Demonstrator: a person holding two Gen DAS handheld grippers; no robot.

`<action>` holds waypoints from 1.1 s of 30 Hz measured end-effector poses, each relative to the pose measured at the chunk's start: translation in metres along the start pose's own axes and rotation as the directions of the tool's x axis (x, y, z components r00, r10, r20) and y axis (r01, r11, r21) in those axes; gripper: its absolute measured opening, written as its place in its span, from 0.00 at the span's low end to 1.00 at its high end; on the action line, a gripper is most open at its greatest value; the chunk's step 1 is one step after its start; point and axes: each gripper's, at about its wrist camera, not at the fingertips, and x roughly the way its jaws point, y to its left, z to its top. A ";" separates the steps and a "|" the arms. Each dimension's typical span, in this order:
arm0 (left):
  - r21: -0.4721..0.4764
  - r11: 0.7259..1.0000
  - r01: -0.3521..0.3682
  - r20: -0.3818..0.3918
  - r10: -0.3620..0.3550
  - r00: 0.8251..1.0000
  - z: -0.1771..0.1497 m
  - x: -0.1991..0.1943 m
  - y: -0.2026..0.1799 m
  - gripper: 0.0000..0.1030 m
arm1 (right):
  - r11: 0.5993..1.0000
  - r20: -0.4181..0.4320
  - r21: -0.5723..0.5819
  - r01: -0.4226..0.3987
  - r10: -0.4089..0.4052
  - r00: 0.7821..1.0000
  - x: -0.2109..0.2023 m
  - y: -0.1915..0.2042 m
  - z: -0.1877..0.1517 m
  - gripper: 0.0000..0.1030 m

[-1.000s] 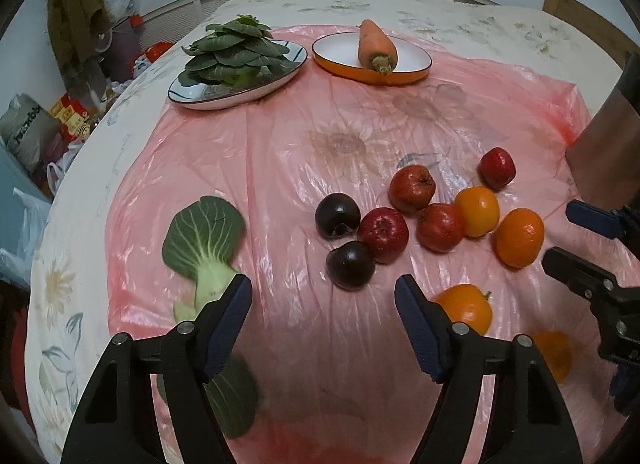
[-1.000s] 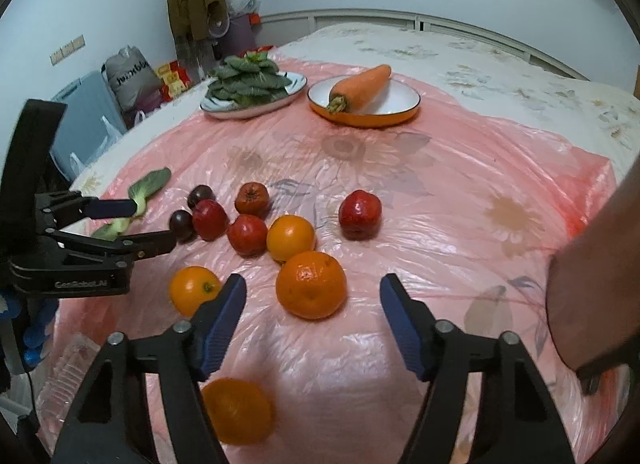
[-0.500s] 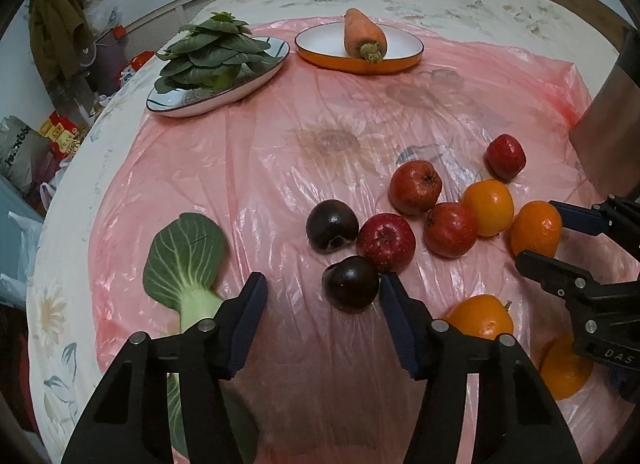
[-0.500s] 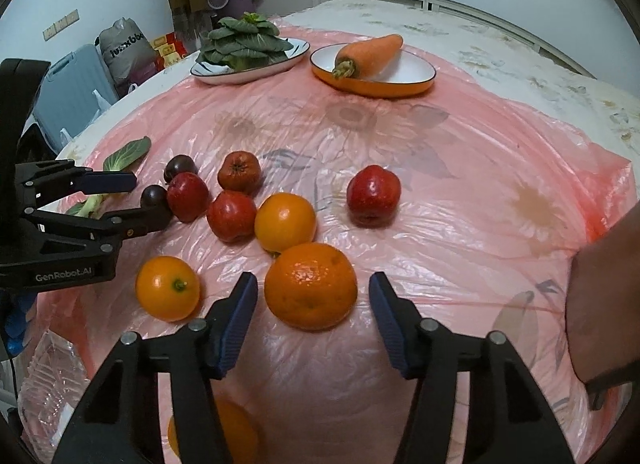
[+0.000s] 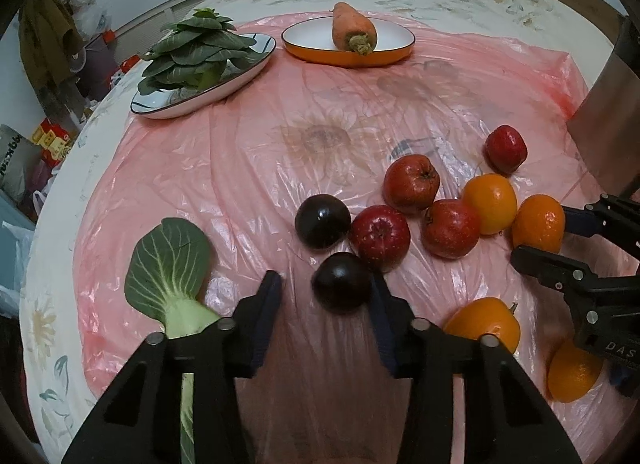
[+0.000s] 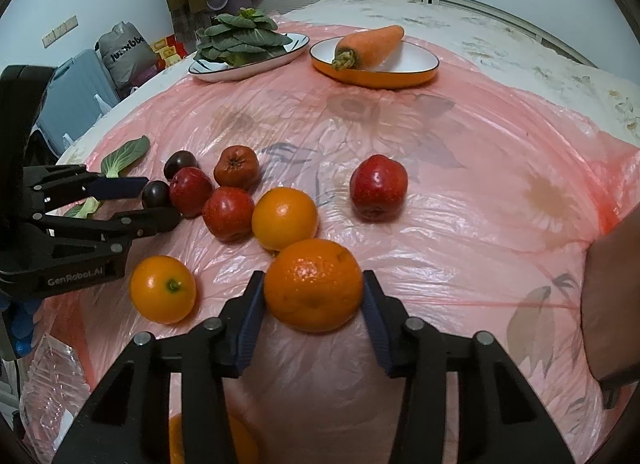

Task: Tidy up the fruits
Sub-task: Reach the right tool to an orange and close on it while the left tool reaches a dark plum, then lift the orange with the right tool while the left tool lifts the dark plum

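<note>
Closest in, the right tool point(image 6: 314, 304) has its jaws just closing in on the big dimpled orange point(image 6: 314, 285), blue ribbed pads touching both sides of it, so it's clamped while the fruit sits on the crinkly pink plastic sheet point(image 6: 460, 232). The left tool point(image 5: 325, 290) has been closing too, and the dark plum point(image 5: 341, 281) sits between its fingers; the right pad looks pressed against it, but there's a clear gap on the left side, so it isn't gripped. Round fruit, so no real long axis on either. Beside the left tool lies a loose bok choy leaf point(image 5: 170, 260), stalk toward the camera, blade pointing away. A smooth orange point(image 6: 163, 289) with its green stem nub facing up sits left of the held one, with open sheet to the right. Further out there's a tight cluster: another orange point(image 6: 285, 218), three shiny red apples point(image 6: 229, 213) touching each other, a second plum point(image 5: 322, 220), and one apple point(image 6: 378, 187) off alone to the right. Lots of empty sheet past that. At the far edge a carrot point(image 6: 370, 46) lies on an orange-rimmed plate point(image 6: 416, 68), leafy end toward the near left, next to a plate of stacked greens point(image 6: 240, 38).
</note>
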 end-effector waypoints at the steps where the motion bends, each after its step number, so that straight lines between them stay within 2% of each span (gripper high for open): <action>1: -0.002 1.000 0.004 0.004 -0.004 1.000 -0.001 -0.001 0.000 0.31 | 1.000 0.001 0.001 -0.001 0.001 1.000 0.000 0.000 0.000 0.75; 3: -0.008 1.000 0.009 0.011 -0.009 1.000 -0.002 -0.002 0.002 0.23 | 1.000 0.005 0.004 -0.005 0.005 1.000 -0.002 -0.001 -0.001 0.74; 20: -0.100 0.994 0.050 0.047 -0.046 0.998 -0.012 -0.025 0.024 0.21 | 0.998 0.049 0.044 -0.039 0.037 0.998 -0.021 -0.006 -0.003 0.74; 33: -0.144 0.989 0.044 0.073 -0.034 0.997 -0.029 -0.060 0.035 0.20 | 0.997 0.081 0.082 -0.011 0.004 0.997 -0.064 -0.018 -0.019 0.74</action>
